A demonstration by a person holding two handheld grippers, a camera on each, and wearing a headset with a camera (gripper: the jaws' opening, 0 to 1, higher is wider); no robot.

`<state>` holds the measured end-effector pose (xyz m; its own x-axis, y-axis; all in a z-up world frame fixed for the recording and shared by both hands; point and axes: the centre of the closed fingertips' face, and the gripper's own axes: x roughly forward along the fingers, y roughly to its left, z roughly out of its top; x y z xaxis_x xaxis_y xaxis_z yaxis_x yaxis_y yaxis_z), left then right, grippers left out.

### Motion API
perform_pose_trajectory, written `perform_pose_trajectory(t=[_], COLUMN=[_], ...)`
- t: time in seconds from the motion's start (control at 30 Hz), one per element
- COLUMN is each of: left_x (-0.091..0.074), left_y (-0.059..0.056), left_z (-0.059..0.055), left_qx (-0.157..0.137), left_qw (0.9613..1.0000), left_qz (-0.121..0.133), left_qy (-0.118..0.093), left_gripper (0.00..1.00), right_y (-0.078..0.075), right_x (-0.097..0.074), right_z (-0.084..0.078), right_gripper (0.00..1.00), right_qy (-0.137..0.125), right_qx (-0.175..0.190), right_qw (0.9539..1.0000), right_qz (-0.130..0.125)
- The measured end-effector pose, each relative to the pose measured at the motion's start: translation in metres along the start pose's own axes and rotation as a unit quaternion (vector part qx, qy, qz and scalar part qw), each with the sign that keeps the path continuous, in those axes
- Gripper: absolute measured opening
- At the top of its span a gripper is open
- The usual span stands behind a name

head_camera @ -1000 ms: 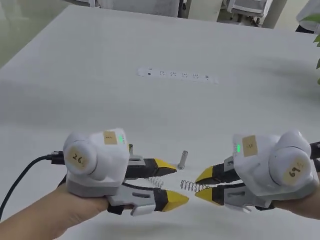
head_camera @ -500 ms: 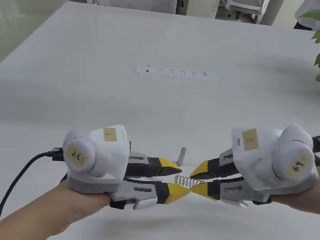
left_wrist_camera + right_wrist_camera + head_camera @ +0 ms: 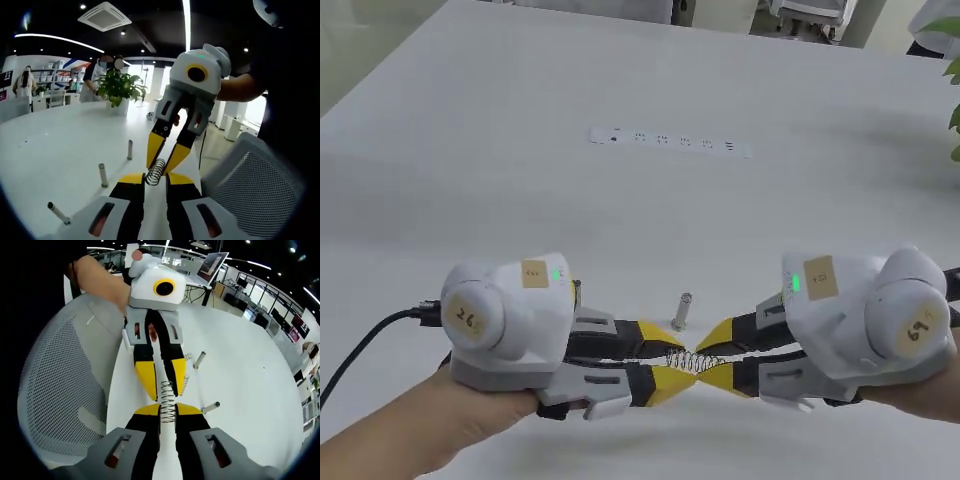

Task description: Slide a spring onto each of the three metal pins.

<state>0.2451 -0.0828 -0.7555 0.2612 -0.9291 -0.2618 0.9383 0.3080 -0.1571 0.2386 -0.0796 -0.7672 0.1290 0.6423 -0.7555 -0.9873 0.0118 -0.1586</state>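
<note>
A short steel spring (image 3: 688,361) hangs just above the white table (image 3: 520,200), gripped at both ends. My left gripper (image 3: 677,362) is shut on its left end and my right gripper (image 3: 706,360) on its right end, yellow tips almost touching. In the left gripper view the spring (image 3: 155,171) sits between my own jaws. In the right gripper view the spring (image 3: 167,399) runs straight ahead into the left gripper (image 3: 165,382). One metal pin (image 3: 681,310) stands upright just beyond the tips. Two upright pins (image 3: 129,149) (image 3: 103,175) and a lying pin (image 3: 58,213) are nearby. A second spring (image 3: 186,382) lies on the table.
A white power strip (image 3: 660,141) lies across the table's middle, far beyond the grippers. A black cable (image 3: 370,345) trails off from the left gripper. A grey mesh chair (image 3: 65,390) stands at the table's near edge, and a potted plant (image 3: 119,87) at the far end.
The two grippers have come together tip to tip. The left gripper's jaws, open a second ago, have shut on the free end of the spring that the right gripper carried.
</note>
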Motion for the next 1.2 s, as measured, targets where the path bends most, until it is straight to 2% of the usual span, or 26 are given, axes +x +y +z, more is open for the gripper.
perform_pose_trajectory(t=[0.7,1.2], left_x=[-0.002,-0.0029], left_y=[-0.0068,-0.0083], left_z=[0.0027,0.0069], left_qx=[0.021,0.016], left_qw=[0.9997,0.9998], left_qz=[-0.012,-0.014], left_qy=[-0.002,-0.003], left_gripper=[0.02,0.02], right_y=[0.0065,0.0059], right_x=[-0.0008,-0.0035], right_z=[0.0016,0.0044], right_gripper=[0.08,0.09], right_qy=[-0.002,-0.015], right_qx=[-0.02,-0.022], right_qw=[0.9998,0.9996], right_qz=[0.008,0.012])
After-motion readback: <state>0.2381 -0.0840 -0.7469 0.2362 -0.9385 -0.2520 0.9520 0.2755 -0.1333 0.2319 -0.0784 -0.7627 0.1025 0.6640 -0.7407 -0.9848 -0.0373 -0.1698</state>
